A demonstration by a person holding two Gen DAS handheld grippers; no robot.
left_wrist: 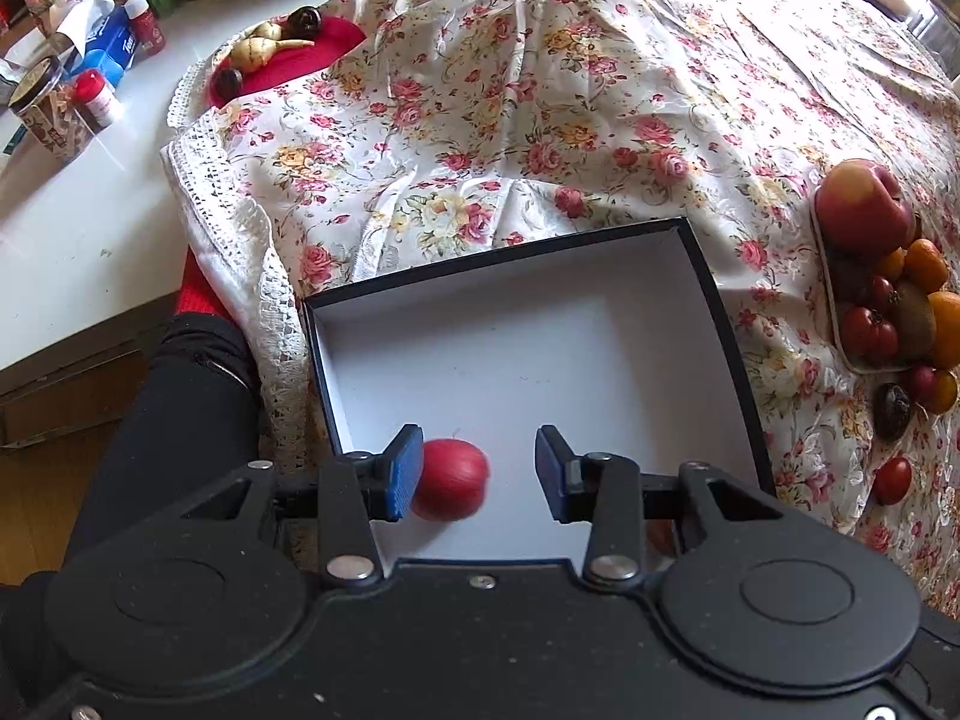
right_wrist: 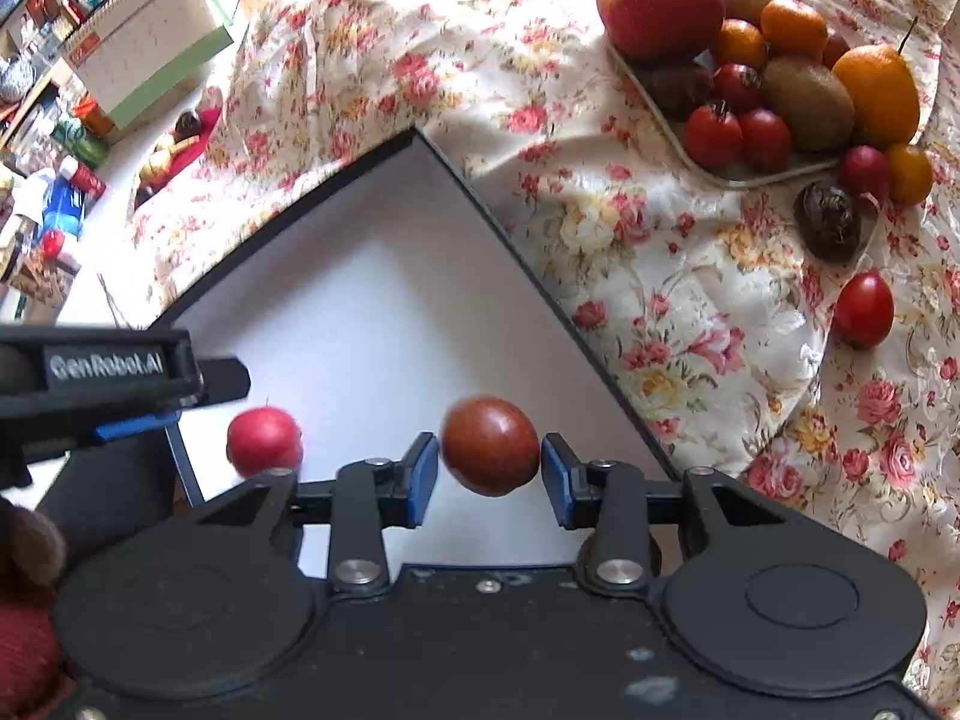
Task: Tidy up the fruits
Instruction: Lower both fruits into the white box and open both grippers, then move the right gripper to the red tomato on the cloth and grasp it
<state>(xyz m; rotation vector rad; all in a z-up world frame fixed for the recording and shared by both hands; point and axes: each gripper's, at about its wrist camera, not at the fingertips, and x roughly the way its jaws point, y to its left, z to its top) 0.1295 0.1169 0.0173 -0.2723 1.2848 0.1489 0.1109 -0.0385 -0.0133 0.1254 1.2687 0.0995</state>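
A black box with a white inside lies on the floral cloth; it also shows in the right wrist view. My left gripper is open over the box's near edge. A small red fruit is just beside its left pad, blurred, apart from the right pad. The same red fruit shows in the right wrist view. My right gripper holds a dark red tomato between its pads above the box, with small gaps showing at both sides.
A tray heaped with an apple, oranges, kiwis and tomatoes stands at the right. Loose fruits lie beside it, including a red tomato and a dark fruit. Jars and bottles crowd the white counter at left.
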